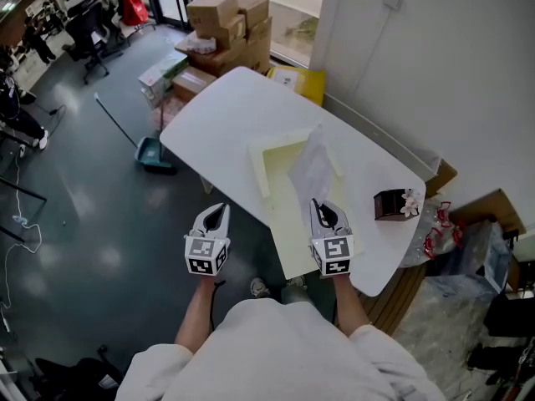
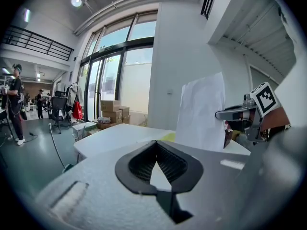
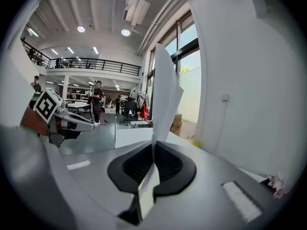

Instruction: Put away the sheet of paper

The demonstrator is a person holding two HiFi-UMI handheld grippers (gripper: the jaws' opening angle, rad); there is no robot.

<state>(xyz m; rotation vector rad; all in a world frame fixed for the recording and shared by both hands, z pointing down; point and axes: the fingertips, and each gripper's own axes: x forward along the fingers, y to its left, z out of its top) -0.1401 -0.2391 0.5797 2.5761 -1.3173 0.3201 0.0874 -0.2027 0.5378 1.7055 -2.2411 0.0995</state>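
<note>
My right gripper [image 1: 321,206] is shut on the lower edge of a white sheet of paper [image 1: 312,170], which stands upright above the white table [image 1: 226,111]. In the right gripper view the paper [image 3: 163,95] rises from between the closed jaws [image 3: 153,146]. Beneath it lies an open pale yellow folder [image 1: 278,159]. The left gripper [image 1: 216,214] hangs off the table's near-left edge, above the floor, shut with nothing in it [image 2: 156,143]. From the left gripper view the paper [image 2: 201,111] and the right gripper [image 2: 219,114] show to the right.
A small brown box with flowers [image 1: 393,205] stands on the table's right end. Stacked cardboard boxes [image 1: 226,19] lie beyond the far end. A dustpan with broom [image 1: 155,153] lies on the floor at left. A wall runs along the table's right side.
</note>
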